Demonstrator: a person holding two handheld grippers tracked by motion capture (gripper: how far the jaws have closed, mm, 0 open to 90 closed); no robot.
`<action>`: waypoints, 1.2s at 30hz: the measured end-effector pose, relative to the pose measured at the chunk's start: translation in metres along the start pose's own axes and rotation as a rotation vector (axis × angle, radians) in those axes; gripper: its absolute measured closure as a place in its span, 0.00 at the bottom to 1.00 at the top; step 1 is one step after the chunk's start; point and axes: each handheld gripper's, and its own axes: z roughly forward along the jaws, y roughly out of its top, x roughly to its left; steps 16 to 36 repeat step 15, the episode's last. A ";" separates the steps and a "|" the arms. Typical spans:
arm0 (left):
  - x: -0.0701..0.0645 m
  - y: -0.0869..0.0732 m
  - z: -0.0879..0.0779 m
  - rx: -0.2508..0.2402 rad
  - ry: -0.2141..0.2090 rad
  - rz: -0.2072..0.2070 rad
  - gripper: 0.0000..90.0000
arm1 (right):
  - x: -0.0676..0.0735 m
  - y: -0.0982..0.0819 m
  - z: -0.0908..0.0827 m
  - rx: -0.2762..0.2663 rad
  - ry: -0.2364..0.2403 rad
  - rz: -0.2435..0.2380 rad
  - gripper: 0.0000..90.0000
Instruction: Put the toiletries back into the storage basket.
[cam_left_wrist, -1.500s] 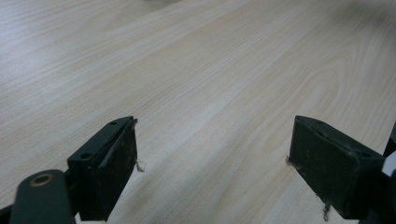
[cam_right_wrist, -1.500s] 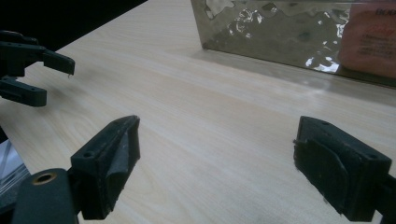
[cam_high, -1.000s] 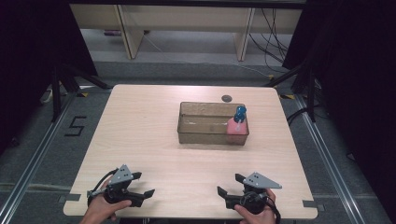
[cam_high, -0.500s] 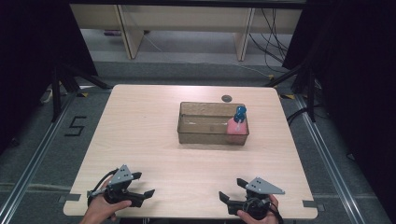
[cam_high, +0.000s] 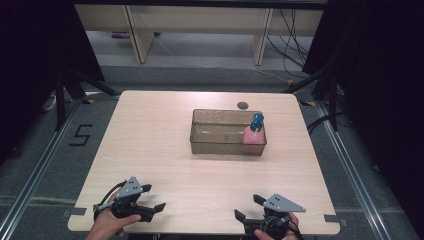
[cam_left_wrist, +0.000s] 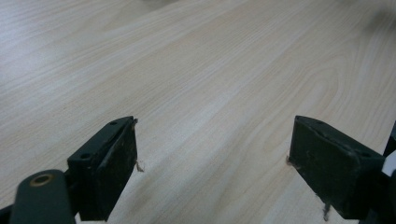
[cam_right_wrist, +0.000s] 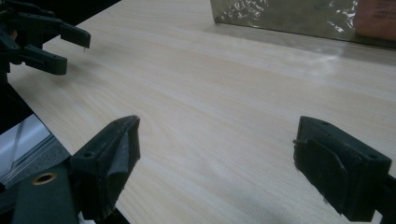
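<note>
A clear brownish bin (cam_high: 220, 145) stands right of the table's middle. A pink bottle with a blue cap (cam_high: 253, 134) leans in its right end. My left gripper (cam_high: 153, 197) rests near the front left edge, held by a hand, open with nothing between its jaws. My right gripper (cam_high: 246, 206) sits at the front right edge, also open and empty. The left gripper view has its jaws (cam_left_wrist: 212, 149) wide apart over bare wood. In the right gripper view the right gripper (cam_right_wrist: 215, 154) faces the bin (cam_right_wrist: 280, 14) and the pink bottle (cam_right_wrist: 373, 18), with the left gripper (cam_right_wrist: 53, 42) off to the left.
A small dark round spot (cam_high: 243, 105) lies on the table just behind the bin. The light wooden table (cam_high: 150, 140) ends close in front of both grippers. Black stands and cables are on the floor around it, and shelving stands behind.
My right gripper has shifted slightly toward the front edge of the table. The left gripper, bin and bottle have stayed put.
</note>
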 end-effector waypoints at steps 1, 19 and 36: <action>0.000 0.000 0.000 -0.004 0.003 -0.003 0.16 | 0.000 -0.001 0.001 -0.004 0.002 0.003 0.17; 0.000 0.000 0.000 0.003 0.006 -0.001 0.16 | 0.001 -0.003 0.003 0.014 -0.001 -0.008 0.17; 0.000 0.000 0.000 0.003 0.006 -0.001 0.16 | 0.001 -0.003 0.003 0.014 -0.001 -0.008 0.17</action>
